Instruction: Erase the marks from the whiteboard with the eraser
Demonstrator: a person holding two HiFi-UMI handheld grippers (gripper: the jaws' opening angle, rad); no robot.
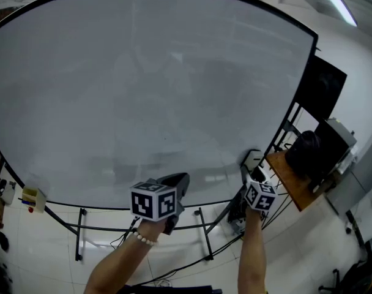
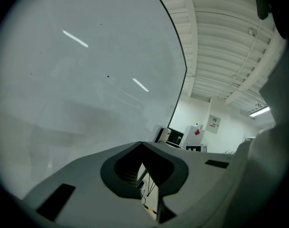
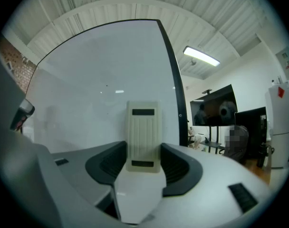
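A big work room, like an office or a lab.

A very big whiteboard stands on a thin metal stand over a white tiled floor, and cables lie under it. Beside the board are a wooden desk and a black screen on its own stand. The ceiling is white and ribbed, with a long light on it. One wall is red brick. Far off stands a tall white cabinet with a red mark.
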